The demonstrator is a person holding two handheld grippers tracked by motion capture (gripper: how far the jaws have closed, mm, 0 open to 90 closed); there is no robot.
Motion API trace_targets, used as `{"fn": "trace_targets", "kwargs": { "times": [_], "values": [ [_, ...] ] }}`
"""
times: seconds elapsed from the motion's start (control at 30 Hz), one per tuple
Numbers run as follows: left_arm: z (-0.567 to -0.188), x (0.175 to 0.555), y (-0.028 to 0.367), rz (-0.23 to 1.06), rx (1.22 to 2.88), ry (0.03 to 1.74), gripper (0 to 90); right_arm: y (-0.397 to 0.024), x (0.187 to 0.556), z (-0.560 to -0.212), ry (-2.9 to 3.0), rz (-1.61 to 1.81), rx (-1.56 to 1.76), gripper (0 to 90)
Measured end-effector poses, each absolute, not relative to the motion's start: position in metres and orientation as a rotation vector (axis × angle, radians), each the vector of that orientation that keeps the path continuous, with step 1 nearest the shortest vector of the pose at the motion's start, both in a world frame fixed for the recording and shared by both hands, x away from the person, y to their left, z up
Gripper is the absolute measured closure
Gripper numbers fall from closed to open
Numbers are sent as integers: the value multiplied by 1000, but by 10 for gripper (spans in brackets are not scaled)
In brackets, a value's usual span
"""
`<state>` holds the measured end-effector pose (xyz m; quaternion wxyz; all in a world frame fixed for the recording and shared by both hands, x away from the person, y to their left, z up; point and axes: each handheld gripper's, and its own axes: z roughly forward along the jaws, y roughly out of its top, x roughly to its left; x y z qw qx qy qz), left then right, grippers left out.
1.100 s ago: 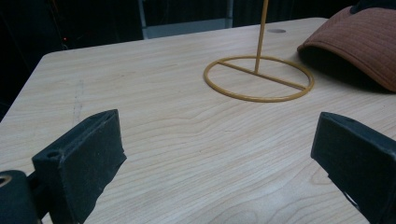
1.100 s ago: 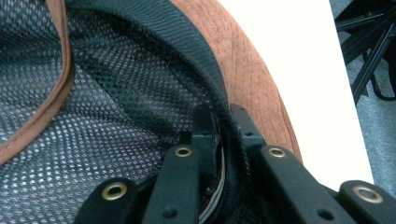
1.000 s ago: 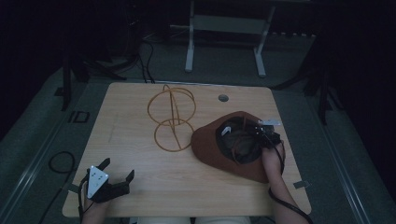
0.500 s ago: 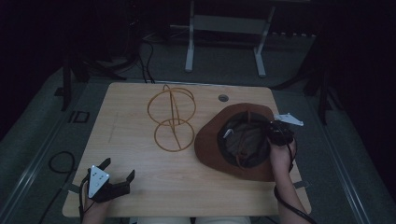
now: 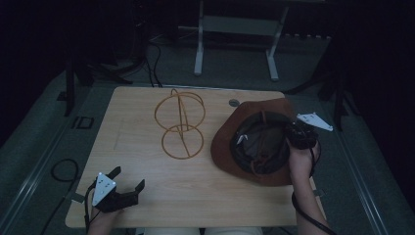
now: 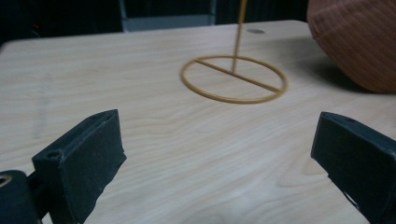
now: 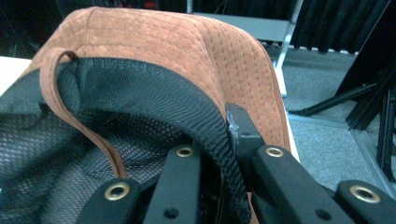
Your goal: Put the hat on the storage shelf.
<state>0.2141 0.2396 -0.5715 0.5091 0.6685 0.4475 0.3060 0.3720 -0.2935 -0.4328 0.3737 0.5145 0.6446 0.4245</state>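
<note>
So, working from the left: my left gripper [image 5: 120, 192] rests at the near left corner of the desk [image 5: 142, 117], its 2 fingers [image 6: 79, 158] spread wide with nothing between them. It points across the desk toward the wire stand [image 5: 180, 125], which sits upright left of centre, its base ring flat on the wood and a second ring rising above it. That hand is low, parked, wrist near the desk edge.

Over on the right, my right gripper [image 5: 298, 134] has its fingers [image 7: 180, 186] clenched on the hat [image 5: 244, 147], pinching the black mesh band at the rim from inside and outside. The hat lies crown down, opening up, on the right side of the desk, just beside the stand but not touching it as far as I can tell. My right forearm comes up from the near edge with the wrist bent inward over the brim.

My guess is the hat goes onto the stand. To do that well I'd keep the pinch deep on the band so the soft brim doesn't slip, lift before turning it crown up, and use the free left hand to steady the light stand, which could tip easily.
</note>
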Motion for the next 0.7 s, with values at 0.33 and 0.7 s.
{"fn": "trace_targets", "kwargs": {
  "times": [0.33,0.7],
  "values": [
    [-554,211,207,591,1754,909,29,-299,359,-410,1620,1145,1281,840],
    [-518,227,150,479,1833,787,44,-300,345,-402,1610,1175,1251,840]
  ]
}}
